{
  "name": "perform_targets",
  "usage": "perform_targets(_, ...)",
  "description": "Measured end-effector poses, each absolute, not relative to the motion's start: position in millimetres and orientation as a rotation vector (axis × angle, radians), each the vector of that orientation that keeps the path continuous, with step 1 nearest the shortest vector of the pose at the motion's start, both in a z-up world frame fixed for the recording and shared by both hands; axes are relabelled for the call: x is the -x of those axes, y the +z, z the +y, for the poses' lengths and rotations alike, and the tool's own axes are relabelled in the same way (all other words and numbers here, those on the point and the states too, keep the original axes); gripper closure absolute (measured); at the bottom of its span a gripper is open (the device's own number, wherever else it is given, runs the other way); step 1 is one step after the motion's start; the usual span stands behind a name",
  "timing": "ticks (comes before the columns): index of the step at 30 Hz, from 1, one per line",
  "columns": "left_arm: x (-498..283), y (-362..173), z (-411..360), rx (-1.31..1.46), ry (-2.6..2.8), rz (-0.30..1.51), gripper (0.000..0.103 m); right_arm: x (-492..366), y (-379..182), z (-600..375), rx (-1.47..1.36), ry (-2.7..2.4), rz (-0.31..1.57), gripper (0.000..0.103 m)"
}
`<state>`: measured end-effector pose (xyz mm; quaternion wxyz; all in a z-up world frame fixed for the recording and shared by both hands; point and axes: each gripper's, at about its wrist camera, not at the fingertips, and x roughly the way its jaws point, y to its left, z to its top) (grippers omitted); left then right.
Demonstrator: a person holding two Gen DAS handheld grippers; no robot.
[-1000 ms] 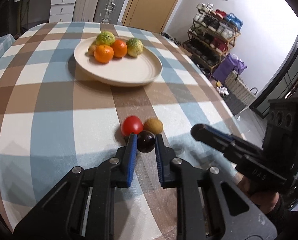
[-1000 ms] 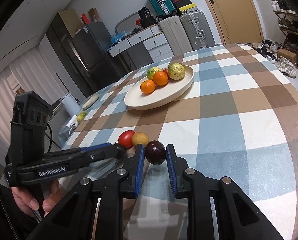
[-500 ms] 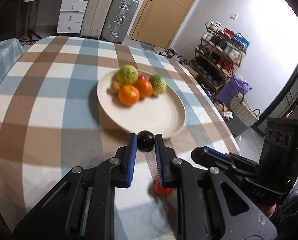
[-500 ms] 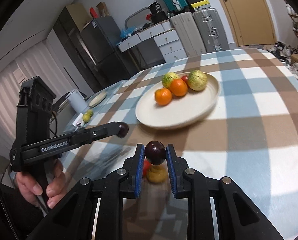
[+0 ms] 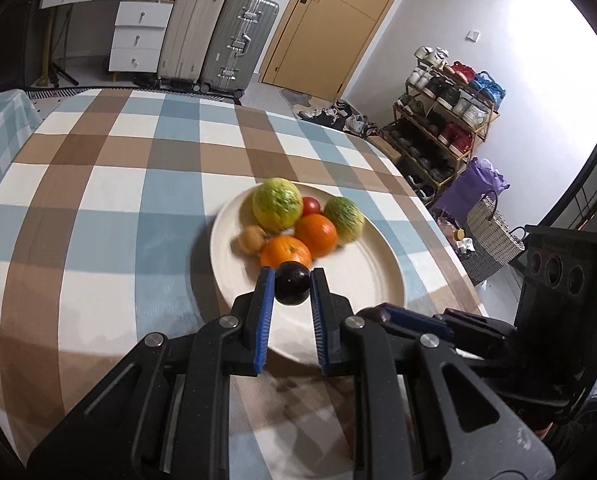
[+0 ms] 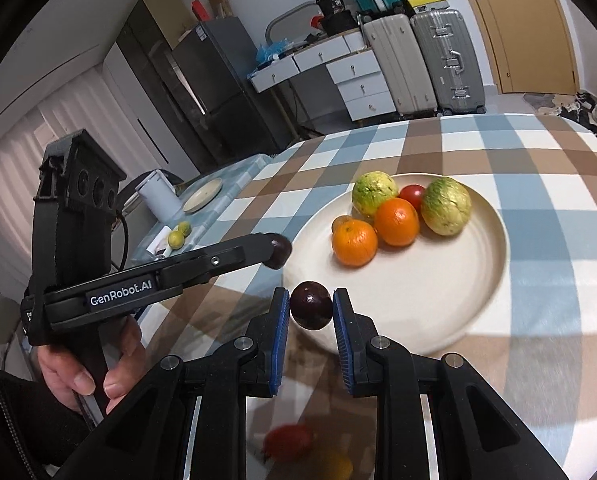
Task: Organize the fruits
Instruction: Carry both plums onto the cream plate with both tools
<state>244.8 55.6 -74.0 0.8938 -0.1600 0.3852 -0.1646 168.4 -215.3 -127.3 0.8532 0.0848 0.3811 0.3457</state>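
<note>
1. Left wrist view: left gripper [image 5: 292, 286] clamps a dark plum [image 5: 292, 289] above the plate [image 5: 362, 280] rim at 6 o'clock; oranges [image 5: 285, 251] just beyond.
2. Right wrist view: right gripper [image 6: 311, 307] pinches a second plum [image 6: 311, 310] at the plate's 7 o'clock edge, over the checked tablecloth [image 6: 538, 152]; a tomato [image 6: 288, 440] lies blurred below.

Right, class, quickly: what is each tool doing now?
Left tool: shut on a dark purple round fruit, above the cream plate.
Right tool: shut on another dark purple round fruit, at the plate's edge.
</note>
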Motion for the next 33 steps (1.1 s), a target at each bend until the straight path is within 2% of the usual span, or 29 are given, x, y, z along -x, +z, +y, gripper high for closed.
perform_targets(13,-288.3,-94.3,58.2,0.308,-0.329,0.846,0.087,-214.8,-146.3,-176.4,-0.199,0.746,0.914,0.08)
perform_targets(25,-300.5,-102.3,57.9,0.303,-0.316,0.856,0.087,-227.1,-149.6,-166.5,-0.188,0.728,0.929,0.079)
perform_targets(26,-300.2,-101.8,57.1,0.301,-0.322,0.853,0.087,-226.4,-148.3,-167.2,-0.187,0.726,0.926,0.078)
perform_targets(28,-299.2,-100.0,57.7,0.31,-0.326,0.849,0.086,-226.1,-145.9,-168.3,-0.188,0.74,0.918,0.062)
perform_targets(33,-291.8,-92.6,60.6,0.324,-0.316,0.836,0.074,-214.3,-136.4,-179.3,-0.188,0.751,0.877,0.052)
